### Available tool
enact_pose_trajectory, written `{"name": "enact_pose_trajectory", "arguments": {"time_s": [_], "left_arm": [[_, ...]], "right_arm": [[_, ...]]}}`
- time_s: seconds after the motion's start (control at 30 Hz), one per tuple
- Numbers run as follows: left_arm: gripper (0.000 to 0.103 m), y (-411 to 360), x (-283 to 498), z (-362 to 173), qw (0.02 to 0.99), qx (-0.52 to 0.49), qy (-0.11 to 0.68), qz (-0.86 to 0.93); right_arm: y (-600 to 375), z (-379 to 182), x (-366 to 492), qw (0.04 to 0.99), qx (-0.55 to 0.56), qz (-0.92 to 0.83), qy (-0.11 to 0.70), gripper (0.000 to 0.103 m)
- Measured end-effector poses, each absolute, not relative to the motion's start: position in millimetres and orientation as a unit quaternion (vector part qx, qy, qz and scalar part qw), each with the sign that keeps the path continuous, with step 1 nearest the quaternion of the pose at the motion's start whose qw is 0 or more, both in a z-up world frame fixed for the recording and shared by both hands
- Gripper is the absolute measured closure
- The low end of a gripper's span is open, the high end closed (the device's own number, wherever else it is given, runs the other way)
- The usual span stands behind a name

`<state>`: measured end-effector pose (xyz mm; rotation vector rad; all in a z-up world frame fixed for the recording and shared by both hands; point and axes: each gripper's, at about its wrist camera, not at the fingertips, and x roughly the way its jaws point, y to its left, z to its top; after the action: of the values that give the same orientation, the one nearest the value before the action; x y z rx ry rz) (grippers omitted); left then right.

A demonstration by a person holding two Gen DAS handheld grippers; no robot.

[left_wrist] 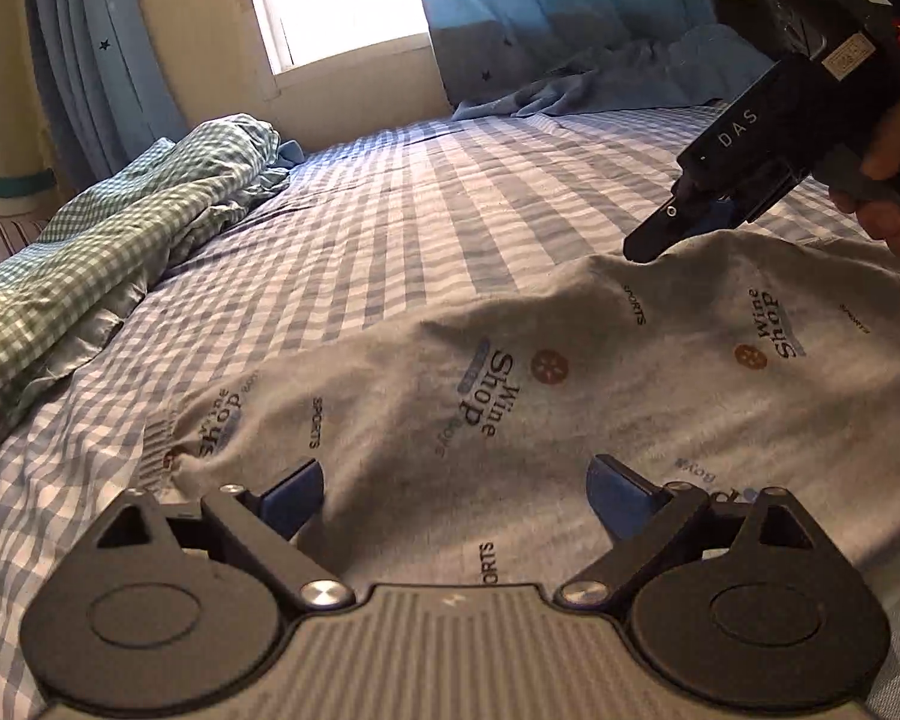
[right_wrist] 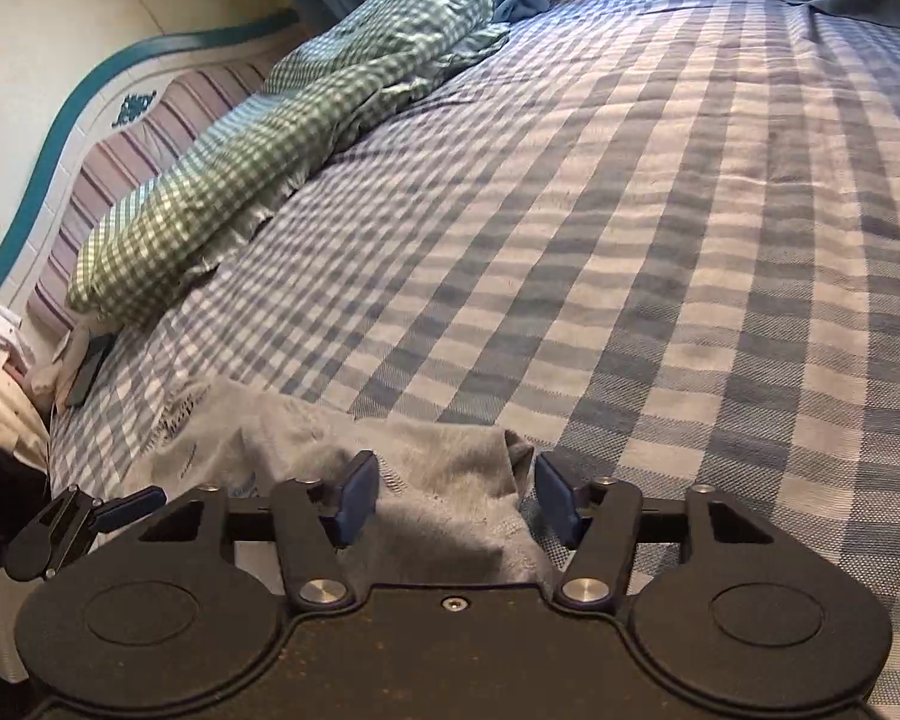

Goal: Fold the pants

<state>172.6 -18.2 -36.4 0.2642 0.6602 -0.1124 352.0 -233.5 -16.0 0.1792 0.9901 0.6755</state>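
Grey printed pants (left_wrist: 510, 372) lie bunched on a blue checked bed sheet (left_wrist: 426, 198). My left gripper (left_wrist: 453, 492) is open just above the near part of the pants, fingers wide apart. My right gripper (right_wrist: 456, 492) is open, with a raised fold of the grey pants (right_wrist: 444, 480) between its fingers. In the left wrist view the right gripper (left_wrist: 654, 246) touches the far top edge of the pants, held by a hand. The left gripper's fingertip (right_wrist: 132, 504) shows at the lower left of the right wrist view.
A rolled green checked blanket (right_wrist: 282, 138) lies along the left of the bed beside a striped pillow (right_wrist: 126, 150) and headboard. A blue cloth (left_wrist: 618, 78) is heaped at the far side under curtains and a window. A dark phone (right_wrist: 87, 372) lies near the pillow.
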Motion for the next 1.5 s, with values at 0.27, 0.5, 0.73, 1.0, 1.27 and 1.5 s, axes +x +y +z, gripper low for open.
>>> {"name": "enact_pose_trajectory", "arguments": {"time_s": [0.27,0.5,0.73,1.0,1.27,1.5], "left_arm": [[0.001,10,170,-38,0.936,0.047,0.344,-0.06],[0.0,16,170,-40,0.937,0.047,0.34,-0.059],[0.0,12,170,-41,0.937,0.043,0.341,-0.059],[0.0,12,171,-41,0.937,0.042,0.342,-0.059],[0.0,12,171,-41,0.937,0.042,0.342,-0.059],[0.0,12,171,-42,0.937,0.043,0.342,-0.059]], "right_arm": [[-238,-21,361,0.821,0.118,0.315,0.462,0.061],[-239,-23,368,0.791,0.171,0.334,0.483,0.077],[-254,-14,373,0.781,0.201,0.343,0.482,0.074],[-254,-10,348,0.801,0.145,0.343,0.469,0.073],[-228,-7,299,0.831,0.047,0.36,0.421,0.081],[-247,-18,325,0.824,0.14,0.336,0.434,0.07]]}}
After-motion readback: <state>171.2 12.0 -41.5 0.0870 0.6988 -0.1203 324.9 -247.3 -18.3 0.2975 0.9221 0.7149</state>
